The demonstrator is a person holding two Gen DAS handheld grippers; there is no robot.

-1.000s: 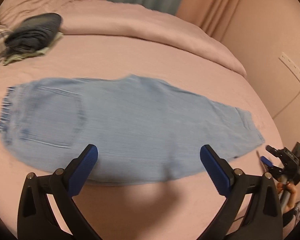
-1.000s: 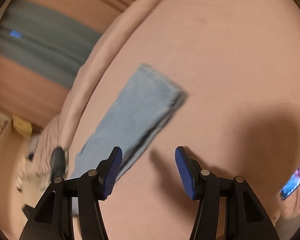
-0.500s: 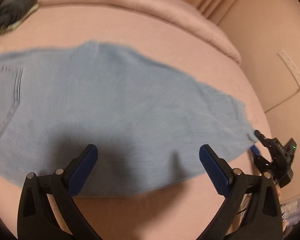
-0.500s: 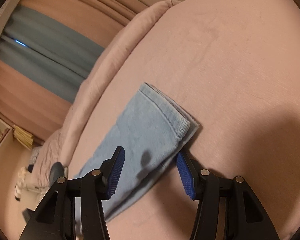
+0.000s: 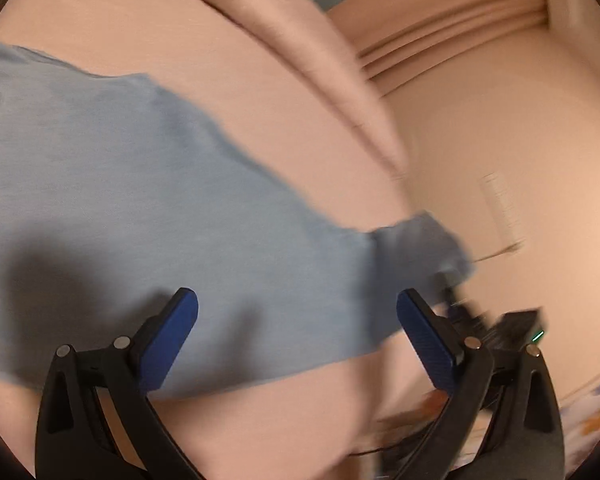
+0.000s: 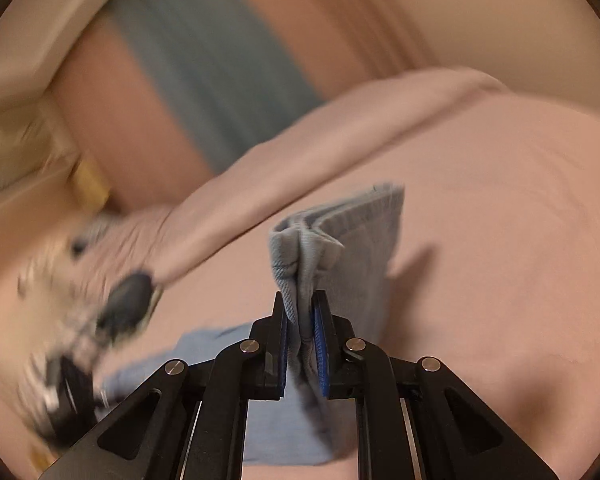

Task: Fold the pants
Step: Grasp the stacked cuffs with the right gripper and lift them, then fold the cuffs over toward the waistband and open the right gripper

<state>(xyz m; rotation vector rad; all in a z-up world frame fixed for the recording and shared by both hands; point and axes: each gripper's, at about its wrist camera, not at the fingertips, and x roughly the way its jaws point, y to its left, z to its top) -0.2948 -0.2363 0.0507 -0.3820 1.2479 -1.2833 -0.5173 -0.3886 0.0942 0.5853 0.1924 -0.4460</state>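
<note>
**Mia:** Two grippers, one pair of pants point(image 5: 148, 208). Where are the pants?

**Sam:** They lie flat on the pink bed point(image 5: 220, 72). Only the leg end point(image 6: 352, 240) is off the bed, held up in the air.

**Mia:** Who holds it?

**Sam:** The right gripper point(image 6: 301, 332). Its jaws are closing, and the cloth of the leg end is bunched between the blue pads point(image 6: 321, 360).

**Mia:** And the left gripper point(image 5: 296, 312)?

**Sam:** It is spread wide, with nothing in it. It hangs just above the pants, over the edge of them nearest to us.

**Mia:** So what is the good way to do this fold?

**Sam:** I think the leg end should go up and over to the top part of the pants. Keep the pinch tight so no layer slips out. The left gripper could press down on the middle of the pants, so they do not slide on the bed.

**Mia:** What could go wrong?

**Sam:** The cloth looks thick and bunched, so the fold may land crooked. Go slow and line up the edges
</note>
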